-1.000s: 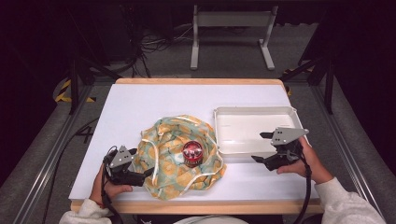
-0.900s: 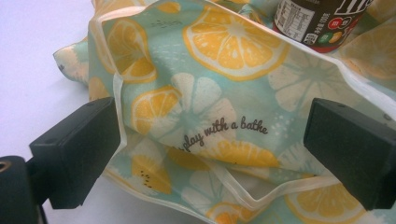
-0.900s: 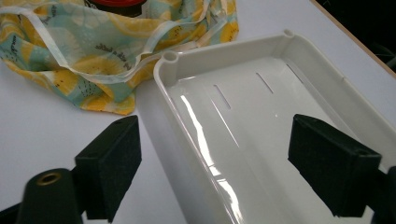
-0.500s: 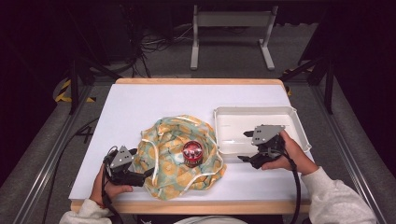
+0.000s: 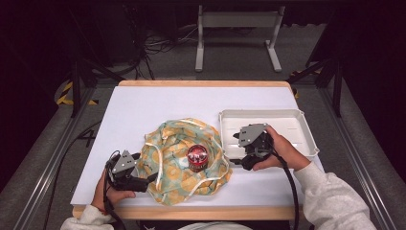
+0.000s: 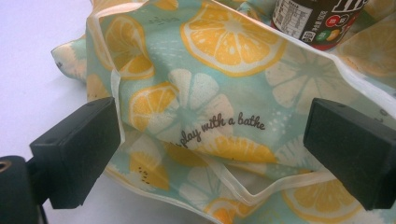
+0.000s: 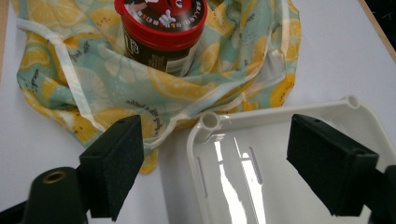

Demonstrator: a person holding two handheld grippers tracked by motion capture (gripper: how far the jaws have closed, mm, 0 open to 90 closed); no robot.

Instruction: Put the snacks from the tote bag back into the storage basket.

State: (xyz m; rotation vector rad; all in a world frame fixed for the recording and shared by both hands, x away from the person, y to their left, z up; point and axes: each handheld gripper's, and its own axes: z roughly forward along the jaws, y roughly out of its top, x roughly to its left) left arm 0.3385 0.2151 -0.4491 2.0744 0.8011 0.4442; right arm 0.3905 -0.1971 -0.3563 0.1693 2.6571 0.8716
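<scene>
High view: one white table (image 5: 143,110), one lemon-print cloth bag (image 5: 172,167) crumpled at its near centre, one red-lidded candy jar (image 5: 197,157) standing upright in the bag's folds, one white plastic tray (image 5: 297,125) right of the bag, touching or nearly touching its edge. Beyond the table there is a grey metal stand (image 5: 237,33) on the floor and loose cables (image 5: 158,45) at back left.

Left gripper (image 5: 143,182) sits at the bag's near-left edge. Left gripper view: jaws are apart, bag fabric with the "play with a bathe" print lies between them, pads are not pressing on it. Jar base is visible at top right of that view, well past the jaws.

Right gripper (image 5: 235,149) hovers over the tray's left end, pointing at the bag. Right gripper view: jaws are apart with nothing between the pads; the tray's corner post and rim sit directly ahead, between gripper and jar. The bag's raised fold covers the jar's lower half.

Versus a second ago: right gripper was off the tray's near-right corner, now it has crossed to the tray's left side, closer to the jar. Its jaws have just been closing, with nothing caught in them. Left gripper, bag, jar and tray are unchanged.

Count: two grippers, one bag, one jar, one tray.
</scene>
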